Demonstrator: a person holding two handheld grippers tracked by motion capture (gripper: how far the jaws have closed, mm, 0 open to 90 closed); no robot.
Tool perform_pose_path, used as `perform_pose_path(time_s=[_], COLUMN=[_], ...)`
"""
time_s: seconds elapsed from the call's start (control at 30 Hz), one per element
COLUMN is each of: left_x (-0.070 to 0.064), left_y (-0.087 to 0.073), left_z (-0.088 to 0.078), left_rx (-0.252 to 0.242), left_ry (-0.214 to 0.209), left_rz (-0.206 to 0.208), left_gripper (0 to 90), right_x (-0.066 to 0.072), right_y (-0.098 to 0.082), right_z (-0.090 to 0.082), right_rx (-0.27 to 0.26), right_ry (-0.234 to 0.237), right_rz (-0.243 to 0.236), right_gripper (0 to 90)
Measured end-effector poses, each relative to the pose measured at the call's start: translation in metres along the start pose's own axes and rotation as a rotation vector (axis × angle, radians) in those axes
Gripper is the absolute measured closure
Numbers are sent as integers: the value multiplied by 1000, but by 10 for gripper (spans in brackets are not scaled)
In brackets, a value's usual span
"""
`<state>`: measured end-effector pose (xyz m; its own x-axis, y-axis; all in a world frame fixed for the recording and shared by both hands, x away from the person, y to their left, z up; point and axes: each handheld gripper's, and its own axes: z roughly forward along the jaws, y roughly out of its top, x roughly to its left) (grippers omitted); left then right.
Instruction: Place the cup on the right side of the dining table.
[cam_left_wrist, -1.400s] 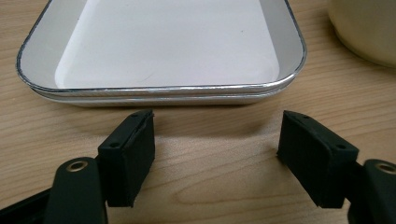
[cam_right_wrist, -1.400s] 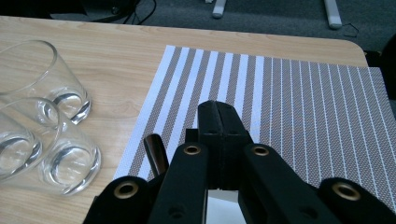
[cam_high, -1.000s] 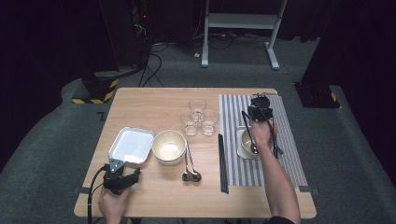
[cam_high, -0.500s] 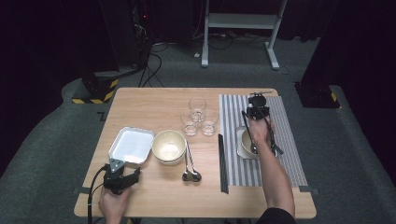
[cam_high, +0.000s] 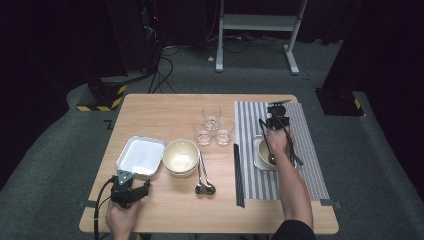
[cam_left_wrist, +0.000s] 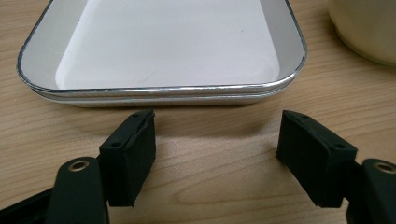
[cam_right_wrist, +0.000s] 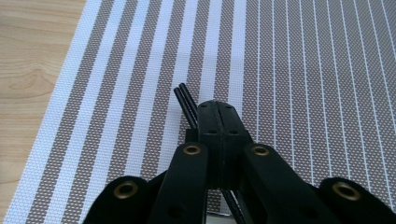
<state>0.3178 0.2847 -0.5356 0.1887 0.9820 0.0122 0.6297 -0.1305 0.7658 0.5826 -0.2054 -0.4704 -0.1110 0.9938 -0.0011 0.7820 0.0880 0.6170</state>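
My right gripper (cam_high: 275, 114) hangs over the far part of the striped placemat (cam_high: 305, 150), and its jaws are shut on a pair of thin black chopsticks (cam_right_wrist: 185, 100). In the right gripper view the stick tips poke out past the closed right gripper (cam_right_wrist: 218, 109) above the placemat (cam_right_wrist: 303, 70). My left gripper (cam_high: 129, 192) rests at the table's near left corner. Its jaws stand open with bare wood between them, just short of a white metal-rimmed tray (cam_high: 141, 156). In the left gripper view the left gripper (cam_left_wrist: 217, 140) faces the tray (cam_left_wrist: 163, 91).
A cream bowl (cam_high: 181, 156) sits right of the tray, with two spoons (cam_high: 202, 177) beside it. Three glasses (cam_high: 212, 126) stand mid-table. A second pair of black chopsticks (cam_high: 239, 175) lies along the mat's left edge. A white bowl (cam_high: 260, 150) holding a spoon sits on the mat under the right hand.
My right gripper has sunk a little toward the mat and drifted slightly left, still holding the chopsticks. The left gripper has not moved.
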Motion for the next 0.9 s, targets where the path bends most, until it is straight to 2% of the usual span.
perform_pose_path(time_s=[0.27,0.9], left_x=[0,0], left_y=[0,0], left_z=[0,0], left_rx=[0,-2], left_ry=[0,1], left_rz=[0,-4], left_gripper=[281,281], right_x=[-3,-4], right_y=[0,0], right_z=[4,11], right_rx=[17,54], right_ry=[-2,-46], right_rz=[8,36], right_gripper=[900,900])
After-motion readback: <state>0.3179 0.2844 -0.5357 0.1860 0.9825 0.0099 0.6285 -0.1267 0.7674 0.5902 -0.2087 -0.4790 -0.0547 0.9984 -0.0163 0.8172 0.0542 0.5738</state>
